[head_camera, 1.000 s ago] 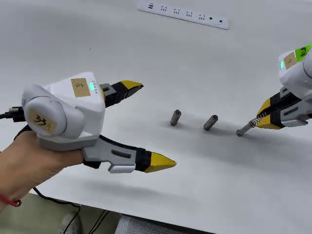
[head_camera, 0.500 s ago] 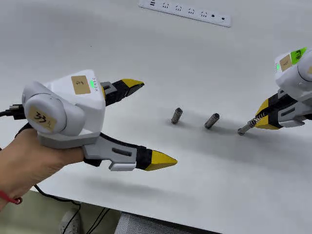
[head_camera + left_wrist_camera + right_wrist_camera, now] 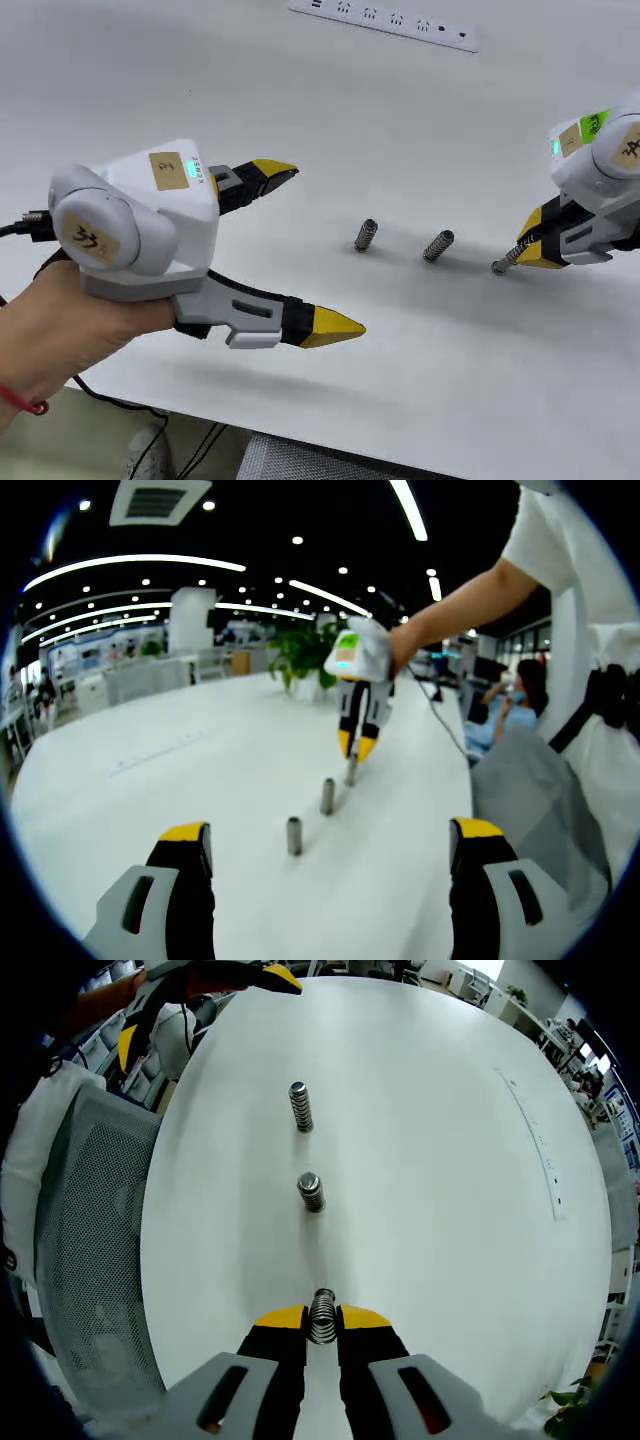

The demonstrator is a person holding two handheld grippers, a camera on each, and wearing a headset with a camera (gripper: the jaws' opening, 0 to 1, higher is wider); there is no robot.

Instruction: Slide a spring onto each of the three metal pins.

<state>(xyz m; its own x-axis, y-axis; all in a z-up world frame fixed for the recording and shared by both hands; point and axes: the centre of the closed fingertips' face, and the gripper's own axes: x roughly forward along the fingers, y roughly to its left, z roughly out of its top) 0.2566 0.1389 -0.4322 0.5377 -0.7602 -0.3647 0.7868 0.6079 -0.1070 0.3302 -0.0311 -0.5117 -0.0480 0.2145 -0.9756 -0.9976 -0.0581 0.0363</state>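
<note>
The right gripper (image 3: 323,1318) has its yellow tips nipped together on a spring (image 3: 322,1312), with only the coil's width between them. The spring sits on a pin (image 3: 500,265) that slants down and to the left out of the jaws. The pin's bare lower end is at the table (image 3: 330,110), though I cannot tell whether it touches. The spring's upper end is hidden between the tips, so how far up it runs is unclear. In the right gripper view the coil's end covers the pin itself.

Just left of it stands the middle pin (image 3: 438,245), and further left, a little apart, the left pin (image 3: 366,234). Each is upright on the table with coils round its shaft and a round head on top, which is plain in the right gripper view. In the left gripper view they are too small to show coils.

The left gripper (image 3: 318,250) is nearer and well to the left. Its jaws are spread wide with nothing between them, pointing toward the pins. A hand (image 3: 60,340) grips it from behind, cut off at the picture's edge. At the far side lies a power strip (image 3: 420,27), partly cut off. A mesh chair (image 3: 90,1260) stands beside the table.
</note>
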